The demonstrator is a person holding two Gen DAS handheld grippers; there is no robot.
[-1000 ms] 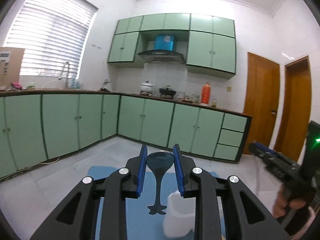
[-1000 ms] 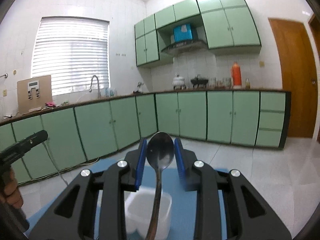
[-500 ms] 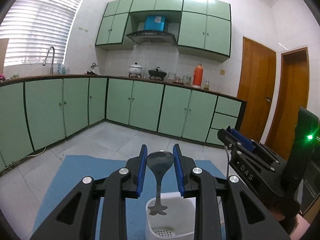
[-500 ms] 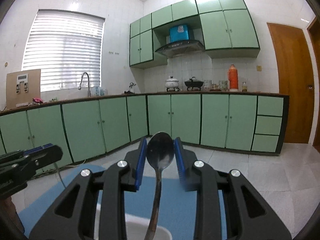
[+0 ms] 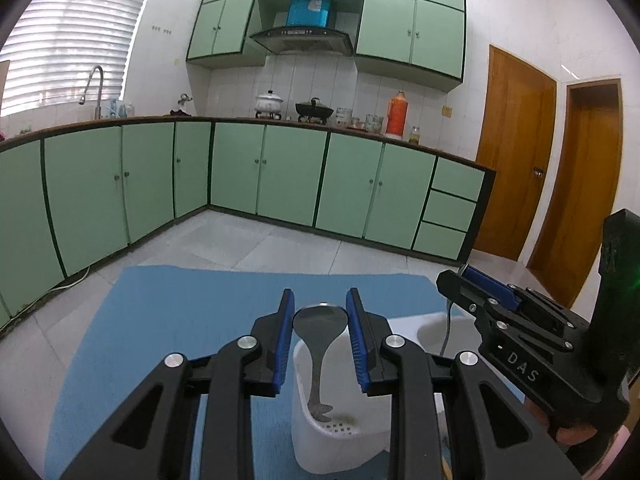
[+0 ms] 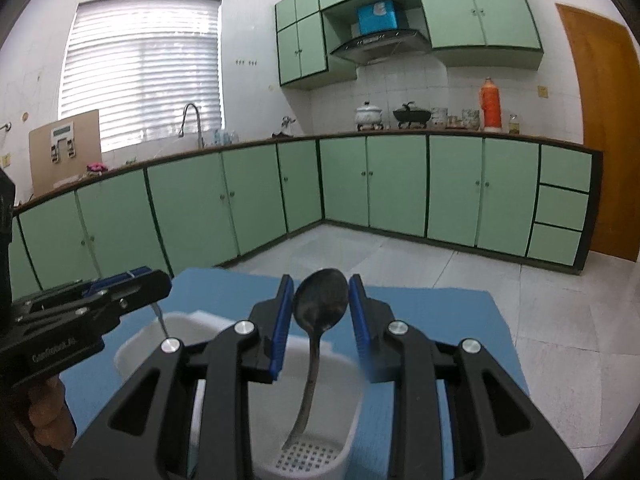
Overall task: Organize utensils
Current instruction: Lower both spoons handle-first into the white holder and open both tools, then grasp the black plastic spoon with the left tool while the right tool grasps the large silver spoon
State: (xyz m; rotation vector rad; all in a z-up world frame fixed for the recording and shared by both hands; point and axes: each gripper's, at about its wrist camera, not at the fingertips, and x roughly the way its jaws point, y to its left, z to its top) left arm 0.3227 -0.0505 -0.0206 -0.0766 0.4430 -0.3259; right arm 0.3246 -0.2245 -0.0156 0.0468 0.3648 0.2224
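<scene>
Left wrist view: my left gripper (image 5: 320,322) pinches a flat, dull-metal spoon (image 5: 319,330) by its bowl between ribbed blue pads; its fishtail handle end hangs into the left compartment of the white plastic caddy (image 5: 308,420), low centre, on the blue mat (image 5: 168,320). At right is my right gripper (image 5: 460,280). Right wrist view: that gripper clamps a glossy dark spoon (image 6: 320,304) by its rounded bowl, its curved handle reaching the perforated floor of the right compartment.
</scene>
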